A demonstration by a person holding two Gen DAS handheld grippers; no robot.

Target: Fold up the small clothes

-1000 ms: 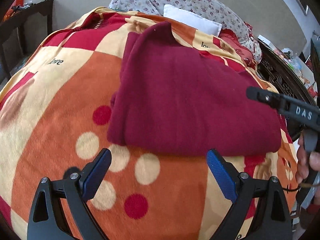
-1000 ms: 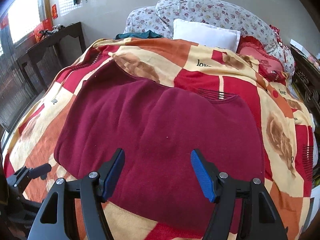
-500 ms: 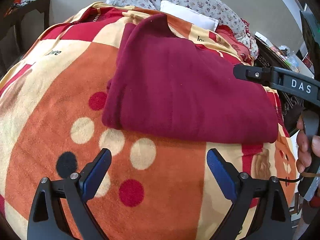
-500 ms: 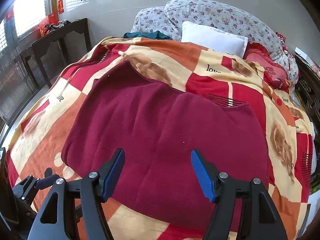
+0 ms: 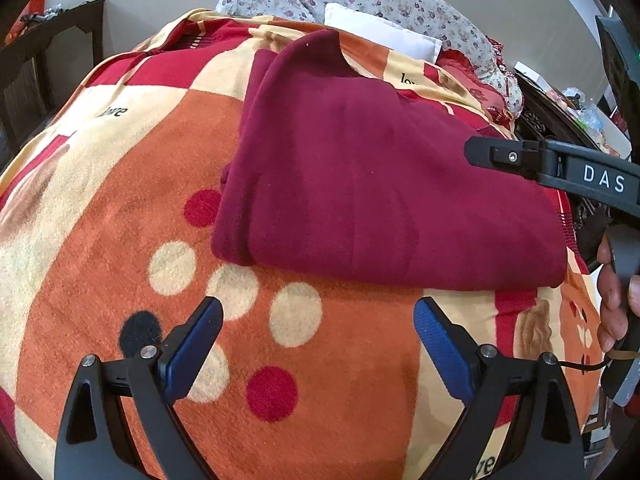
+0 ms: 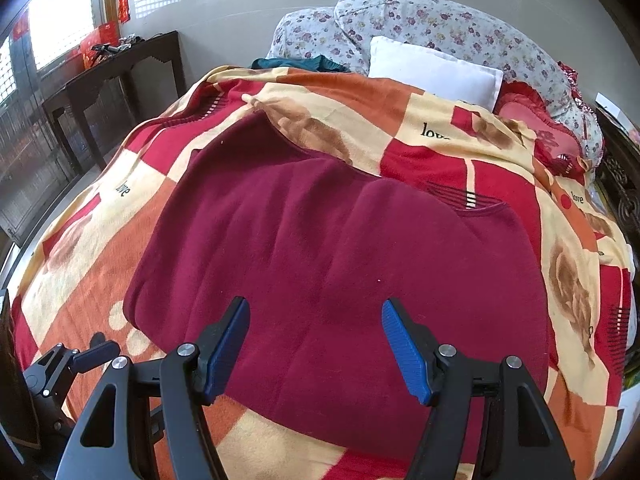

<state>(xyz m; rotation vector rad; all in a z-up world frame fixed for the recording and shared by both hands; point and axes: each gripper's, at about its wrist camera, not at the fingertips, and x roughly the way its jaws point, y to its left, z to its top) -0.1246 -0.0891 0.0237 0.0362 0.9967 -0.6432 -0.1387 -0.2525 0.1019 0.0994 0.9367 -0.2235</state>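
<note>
Maroon garment (image 6: 340, 248) — near edge hidden behind right gripper (image 6: 316, 344) — folded layers unclear

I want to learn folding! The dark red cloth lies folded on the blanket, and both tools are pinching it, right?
Not quite. The dark red cloth does lie folded on the blanket, but neither tool pinches it: the left tool and right tool are open, as each wrist view shows.
</note>
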